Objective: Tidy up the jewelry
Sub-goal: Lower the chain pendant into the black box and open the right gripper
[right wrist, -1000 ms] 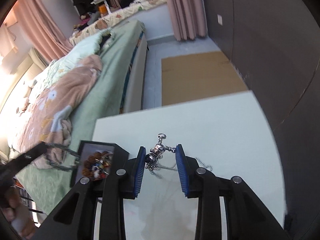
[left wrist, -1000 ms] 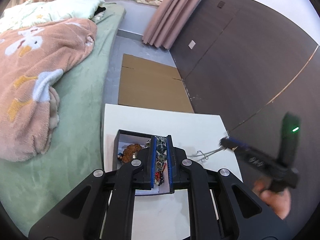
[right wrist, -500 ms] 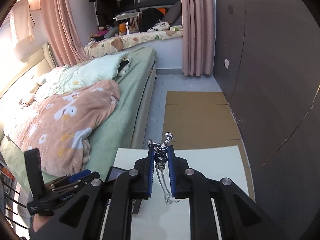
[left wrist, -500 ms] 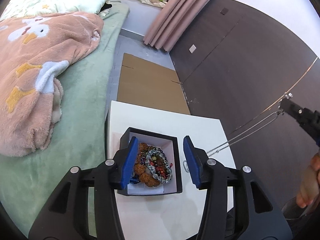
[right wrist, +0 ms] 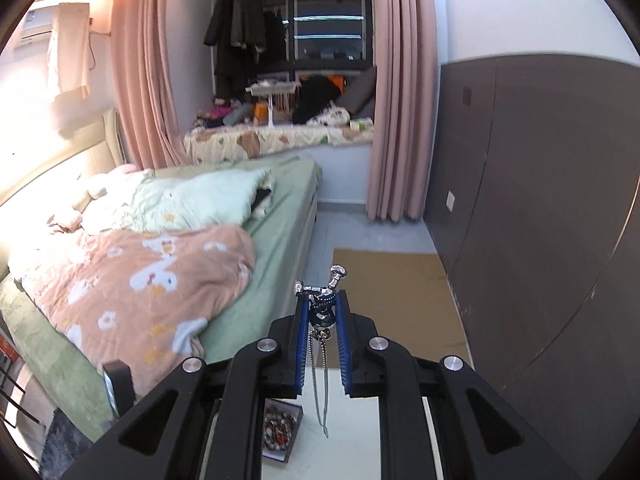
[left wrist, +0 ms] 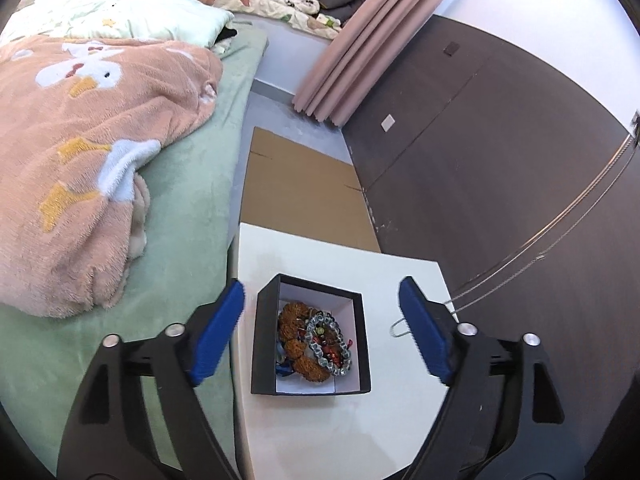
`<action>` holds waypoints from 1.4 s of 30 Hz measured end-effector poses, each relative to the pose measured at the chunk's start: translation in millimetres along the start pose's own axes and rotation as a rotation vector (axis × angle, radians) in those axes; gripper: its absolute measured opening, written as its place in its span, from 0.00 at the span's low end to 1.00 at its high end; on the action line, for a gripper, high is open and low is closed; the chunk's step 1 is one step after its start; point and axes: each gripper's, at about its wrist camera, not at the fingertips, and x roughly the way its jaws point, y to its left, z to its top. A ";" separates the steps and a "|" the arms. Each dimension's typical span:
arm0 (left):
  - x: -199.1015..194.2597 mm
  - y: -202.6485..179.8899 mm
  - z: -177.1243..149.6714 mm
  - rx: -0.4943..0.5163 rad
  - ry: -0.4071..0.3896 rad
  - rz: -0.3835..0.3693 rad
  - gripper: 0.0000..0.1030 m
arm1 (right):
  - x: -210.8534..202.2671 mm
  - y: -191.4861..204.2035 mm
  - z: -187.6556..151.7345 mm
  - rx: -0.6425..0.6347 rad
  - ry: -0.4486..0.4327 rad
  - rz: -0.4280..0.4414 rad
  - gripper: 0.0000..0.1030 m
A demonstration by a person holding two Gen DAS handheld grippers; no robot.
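Far left in my left cam is the bed w/ a peach blanket [left wrist: 80,168] bunched on the green sheet. The white table [left wrist: 320,432] sits right beside the bed edge. My left gripper [left wrist: 322,336] is spread wide, its jaws have just been opening, and nothing's pinched in them; the blue pads stand either side of the black box [left wrist: 310,336], clear of its walls. The box is open-topped w/ a white inside, and there's a pile of bracelets [left wrist: 316,340] in it: chunky brown beads plus a grey-bead loop. Right of the box, a thin silver chain [left wrist: 540,248] runs up diagonally from the table toward the top-right edge of frame, its low end a small loop just by my right-hand pad.

Right cam: the right gripper [right wrist: 322,320] is clenched on a small dark metal pendant [right wrist: 322,308], silver bits sticking out above the tips. The chain hangs down btw the fingers, over the table, box below-left of it. Brown cardboard [right wrist: 400,292] lies on the floor beyond, dark wall panel on the right.
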 end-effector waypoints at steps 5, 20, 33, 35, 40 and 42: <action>-5.8 5.9 2.2 -0.016 -0.018 0.001 0.85 | -22.1 22.1 26.5 -0.037 -0.048 0.004 0.13; -26.0 28.5 6.6 -0.063 -0.069 0.050 0.95 | 61.2 59.4 -41.2 -0.071 0.120 0.054 0.13; -45.7 47.2 8.8 -0.088 -0.107 0.117 0.95 | 161.4 68.2 -147.5 -0.035 0.335 0.111 0.13; -49.9 47.0 8.4 -0.084 -0.113 0.130 0.95 | 175.0 64.6 -162.0 -0.023 0.364 0.113 0.15; -58.1 40.4 7.7 -0.062 -0.120 0.144 0.95 | 193.9 53.5 -184.8 0.024 0.408 0.151 0.58; -59.0 36.7 7.0 -0.056 -0.111 0.146 0.95 | 187.8 47.0 -186.5 0.029 0.377 0.146 0.63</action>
